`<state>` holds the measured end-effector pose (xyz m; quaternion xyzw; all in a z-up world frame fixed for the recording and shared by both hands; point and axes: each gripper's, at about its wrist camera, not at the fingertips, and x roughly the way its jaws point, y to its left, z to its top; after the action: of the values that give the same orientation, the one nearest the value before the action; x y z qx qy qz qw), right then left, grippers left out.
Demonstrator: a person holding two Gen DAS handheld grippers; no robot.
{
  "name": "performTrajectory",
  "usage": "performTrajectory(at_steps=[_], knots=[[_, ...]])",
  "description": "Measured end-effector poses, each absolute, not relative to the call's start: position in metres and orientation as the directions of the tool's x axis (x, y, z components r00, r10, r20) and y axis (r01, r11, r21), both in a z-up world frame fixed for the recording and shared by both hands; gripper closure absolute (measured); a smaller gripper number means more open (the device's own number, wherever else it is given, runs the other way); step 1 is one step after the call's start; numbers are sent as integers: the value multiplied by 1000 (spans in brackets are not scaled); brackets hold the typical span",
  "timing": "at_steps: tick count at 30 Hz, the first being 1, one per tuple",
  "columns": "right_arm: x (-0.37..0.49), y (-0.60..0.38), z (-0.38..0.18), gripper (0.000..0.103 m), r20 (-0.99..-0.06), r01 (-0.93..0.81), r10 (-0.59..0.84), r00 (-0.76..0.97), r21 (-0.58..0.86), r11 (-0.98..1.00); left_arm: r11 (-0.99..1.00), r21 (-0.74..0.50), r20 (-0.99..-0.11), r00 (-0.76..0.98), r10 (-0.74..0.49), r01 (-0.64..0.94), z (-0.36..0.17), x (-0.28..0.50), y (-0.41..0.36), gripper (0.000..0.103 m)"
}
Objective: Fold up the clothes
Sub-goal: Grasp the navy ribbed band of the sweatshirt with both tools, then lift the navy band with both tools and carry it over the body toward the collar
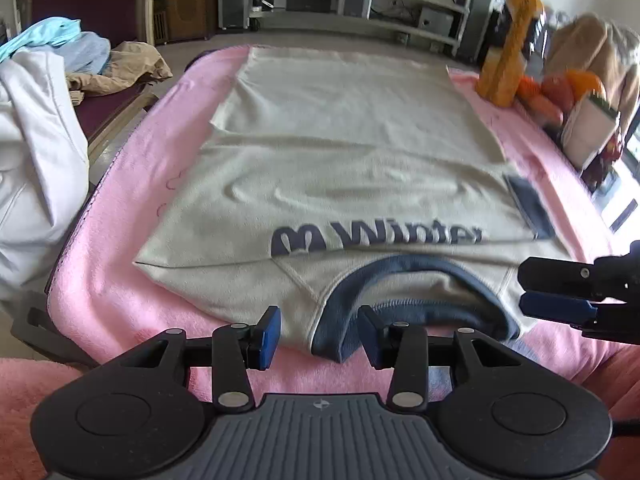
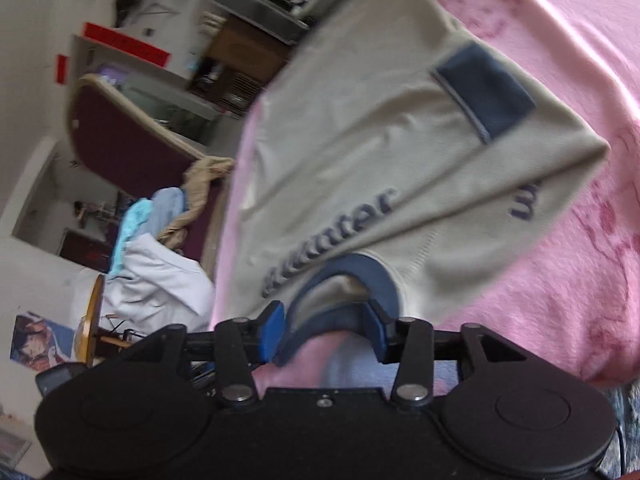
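A cream sweatshirt (image 1: 340, 152) with dark "Winter" lettering lies flat on a pink towel (image 1: 120, 240), its sleeves folded in and a navy cuff (image 1: 528, 208) near its right edge. Its navy collar (image 1: 420, 268) faces me at the near edge. My left gripper (image 1: 320, 338) stands open there, with the collar's left end lying loose between its blue pads. My right gripper (image 1: 524, 288) comes in from the right, turned on its side, beside the right shoulder. In the right wrist view the right gripper (image 2: 325, 334) is open, with the collar (image 2: 352, 268) between its pads and the sweatshirt (image 2: 360, 140) beyond.
A heap of white and light blue clothes (image 1: 36, 140) lies to the left, with a tan garment (image 1: 128, 68) on a dark red chair. Orange and yellow items (image 1: 508, 60) crowd the table's far right corner. Grey shelving (image 1: 360, 0) stands at the back.
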<state>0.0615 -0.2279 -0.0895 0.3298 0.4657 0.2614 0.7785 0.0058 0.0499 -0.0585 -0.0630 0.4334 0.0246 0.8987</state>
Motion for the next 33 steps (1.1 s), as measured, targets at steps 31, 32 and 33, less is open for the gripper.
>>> performTrajectory(at_steps=[31,32,33], knots=[[15,-201,28,0,-346,-396,517,783,364,843,981,-117,-763,647,11,-154,-48,9,63,58],[18,-200,33,0,-375,-372,491,787,348,861,981,-114,-759,651,14,-155,-45,10,63,58],[22,-199,39,1,-393,-356,472,789,333,873,980,-122,-753,658,10,-154,-42,10,65,58]])
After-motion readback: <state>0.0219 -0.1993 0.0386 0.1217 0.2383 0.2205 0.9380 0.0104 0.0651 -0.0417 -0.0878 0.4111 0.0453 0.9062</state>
